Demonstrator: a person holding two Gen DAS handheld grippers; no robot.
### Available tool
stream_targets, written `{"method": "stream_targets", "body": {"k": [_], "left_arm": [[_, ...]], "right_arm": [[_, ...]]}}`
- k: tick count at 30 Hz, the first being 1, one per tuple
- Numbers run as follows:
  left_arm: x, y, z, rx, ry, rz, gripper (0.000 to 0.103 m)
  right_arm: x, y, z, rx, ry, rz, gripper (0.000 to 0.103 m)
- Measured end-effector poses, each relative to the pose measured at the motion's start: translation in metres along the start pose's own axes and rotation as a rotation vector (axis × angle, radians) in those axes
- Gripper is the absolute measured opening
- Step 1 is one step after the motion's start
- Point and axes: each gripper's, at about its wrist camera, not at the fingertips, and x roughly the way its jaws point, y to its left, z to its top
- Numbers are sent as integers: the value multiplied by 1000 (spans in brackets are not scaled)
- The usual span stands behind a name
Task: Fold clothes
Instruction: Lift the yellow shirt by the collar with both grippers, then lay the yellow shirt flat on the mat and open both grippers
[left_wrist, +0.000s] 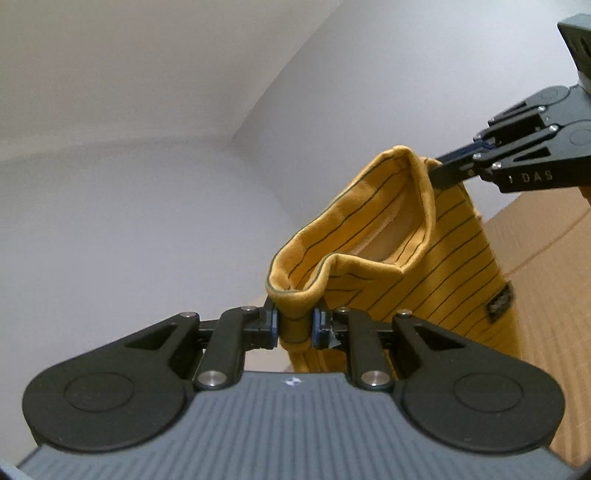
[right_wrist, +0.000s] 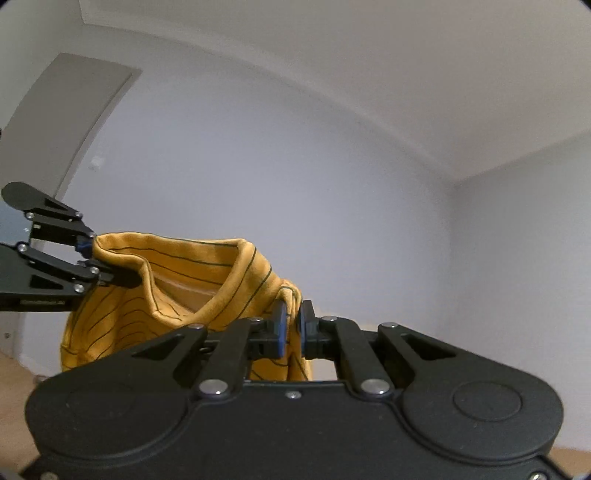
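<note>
The yellow striped shirt (left_wrist: 424, 266) is up in the air, in the middle of both pictures. It hangs down from its top edge, with the white wall (left_wrist: 129, 221) behind it. It is not lying flat on anything, and no neat fold shows. The cloth sags between the two grippers and the neck hole gapes open. So the folding looks not finished yet: the shirt would need to be laid down and folded over. How much folding there has been, the pictures do not tell.

The left gripper (left_wrist: 294, 326) is at the bottom middle of its picture. Its fingers (left_wrist: 272, 326) are nearly closed and pinch a bunched bit of the shirt's top edge.

The right gripper (right_wrist: 291, 325) sits low in the middle of its picture. Its fingers (right_wrist: 279, 326) are close together too, pinching the other bunched corner.
</note>
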Motion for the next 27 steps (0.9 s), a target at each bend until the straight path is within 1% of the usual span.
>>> {"method": "stream_targets", "body": {"k": [4, 7, 10, 12, 13, 14, 16, 19, 20, 21, 22, 23, 24, 25, 26, 27], "left_arm": [[-29, -7, 34, -14, -84, -116, 21], [-26, -29, 51, -22, -102, -242, 25], [3, -76, 57, -2, -79, -393, 26], [33, -124, 54, -9, -44, -504, 26], [50, -154, 49, -11, -14, -562, 26], [67, -183, 44, -12, 15, -618, 26], [101, -248, 30, 3, 80, -712, 26], [143, -344, 3, 46, 191, -825, 26], [153, -373, -8, 61, 227, -854, 31], [159, -392, -17, 74, 244, -864, 39], [162, -408, -26, 91, 248, -867, 43], [163, -417, -34, 105, 234, -866, 52], [161, -424, -40, 114, 209, -859, 62], [159, -425, -46, 113, 187, -854, 67], [162, -422, -51, 96, 181, -851, 71], [168, -416, -51, 64, 194, -854, 72]], "right_arm": [[-56, -17, 13, -29, 37, -108, 8], [-98, -30, 23, -51, 65, -189, 9], [-140, -43, 33, -72, 93, -269, 9], [-168, -51, 39, -87, 112, -323, 9], [-177, -59, 34, -86, 138, -350, 9], [-176, -72, 12, -69, 202, -381, 10], [-169, -99, -42, -32, 345, -453, 10], [-154, -144, -138, 57, 592, -533, 12], [-150, -156, -169, 82, 677, -555, 14], [-149, -164, -196, 100, 741, -576, 14], [-152, -168, -215, 120, 776, -581, 16], [-156, -170, -231, 145, 800, -580, 21], [-162, -169, -240, 181, 799, -565, 24], [-170, -167, -243, 217, 791, -548, 32], [-177, -166, -245, 252, 783, -530, 35], [-183, -164, -244, 281, 774, -511, 36]]}}
